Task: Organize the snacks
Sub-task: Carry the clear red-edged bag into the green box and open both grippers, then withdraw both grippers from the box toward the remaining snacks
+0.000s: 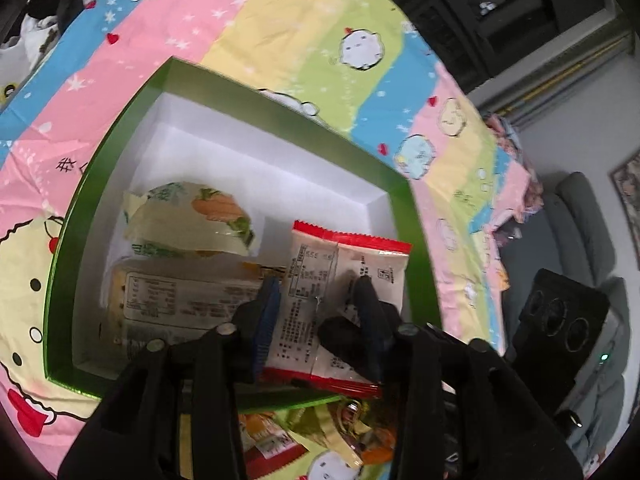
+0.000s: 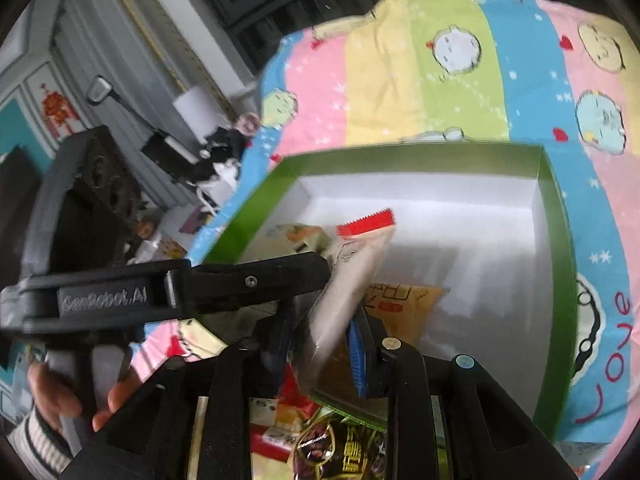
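Left wrist view: the left gripper (image 1: pixel 320 312) is clamping a red-edged white snack packet (image 1: pixel 340 276) between its fingers, holding it over the green box (image 1: pixel 68 216); two other packets (image 1: pixel 188 216) are lying in the box just ahead of the fingertips.

Right wrist view: the right gripper (image 2: pixel 320 344) is closing on the same packet (image 2: pixel 348 280) from below, with the box's white floor (image 2: pixel 460 248) lying beyond.

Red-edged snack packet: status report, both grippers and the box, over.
Left gripper shut on red-edged packet, over green box. Right gripper appears shut on same packet. Two packets already inside; more snacks outside the near rim.
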The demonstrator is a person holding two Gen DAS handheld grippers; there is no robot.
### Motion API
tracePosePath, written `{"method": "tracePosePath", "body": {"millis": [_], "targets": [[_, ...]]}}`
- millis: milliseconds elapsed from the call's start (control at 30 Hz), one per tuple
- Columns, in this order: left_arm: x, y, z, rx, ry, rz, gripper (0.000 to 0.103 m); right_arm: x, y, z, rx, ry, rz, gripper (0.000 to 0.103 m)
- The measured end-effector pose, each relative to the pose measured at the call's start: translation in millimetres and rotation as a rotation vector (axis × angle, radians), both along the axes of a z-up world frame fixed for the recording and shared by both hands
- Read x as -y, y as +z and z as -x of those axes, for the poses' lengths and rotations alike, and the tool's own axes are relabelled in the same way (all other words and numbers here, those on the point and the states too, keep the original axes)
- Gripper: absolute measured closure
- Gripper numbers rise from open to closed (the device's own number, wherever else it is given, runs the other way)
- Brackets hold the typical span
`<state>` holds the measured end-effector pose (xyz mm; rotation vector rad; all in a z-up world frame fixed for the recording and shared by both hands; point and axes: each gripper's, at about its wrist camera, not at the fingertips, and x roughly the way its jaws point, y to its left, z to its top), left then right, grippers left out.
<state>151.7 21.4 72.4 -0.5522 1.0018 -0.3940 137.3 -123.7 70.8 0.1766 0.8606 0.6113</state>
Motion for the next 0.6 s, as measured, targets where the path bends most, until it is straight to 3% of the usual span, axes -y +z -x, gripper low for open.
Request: {"method": "tracePosePath", "body": {"millis": [33,67,133,167,433,600], "targets": [[0,-1,0,0.000,0.008,-0.019,0.052,-1,-2,-1,-0.004,-0.013,0.012,0.075],[1,1,0,0.007,0.013,-0.037,0.048,-1,-2,-2,0.000,-0.026,0.026,0.067],[-2,6,2,0.025,0.022,-0.046,0.028,1,0,1,0.018,-0.068,0.080,0.050],[-5,11,6,0.040,0.031,-0.048,0.027,4,2,3,0.027,-0.083,0.093,0.044],[-20,41,42,0.141,0.052,-0.084,0.026,38,26,26,0.078,-0.129,0.044,0.044],[-22,38,66,0.122,0.050,-0.092,0.026,42,38,54,0.105,-0.089,0.018,0.044]]}}
